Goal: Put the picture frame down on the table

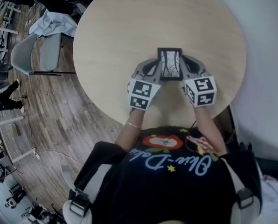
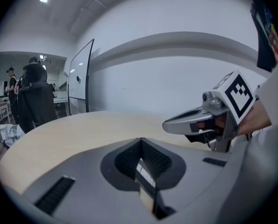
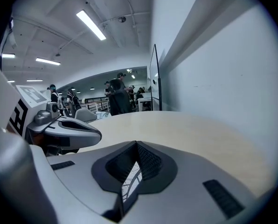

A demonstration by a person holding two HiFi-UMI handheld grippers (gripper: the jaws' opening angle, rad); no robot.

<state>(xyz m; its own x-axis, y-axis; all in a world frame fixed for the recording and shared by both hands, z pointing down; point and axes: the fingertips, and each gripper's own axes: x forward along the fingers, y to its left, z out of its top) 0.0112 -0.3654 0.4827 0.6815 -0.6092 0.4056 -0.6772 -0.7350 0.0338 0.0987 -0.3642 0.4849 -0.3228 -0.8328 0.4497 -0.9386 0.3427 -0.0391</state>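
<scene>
A pale grey moulded chair (image 1: 34, 55) stands on the brown wood-plank floor (image 1: 69, 120), with a crumpled light-blue cloth (image 1: 52, 23) heaped near it. A dark-clothed person (image 2: 34, 97) stands near a tall dark-framed upright panel (image 2: 80, 76) by the white wall (image 2: 176, 78).

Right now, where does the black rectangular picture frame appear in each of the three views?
Head view: the black rectangular picture frame is at the centre, above the table's near part.
Left gripper view: the frame is edge-on at bottom centre.
Right gripper view: the frame is edge-on at bottom centre.
Shared landmark: the round light wooden table.
</scene>
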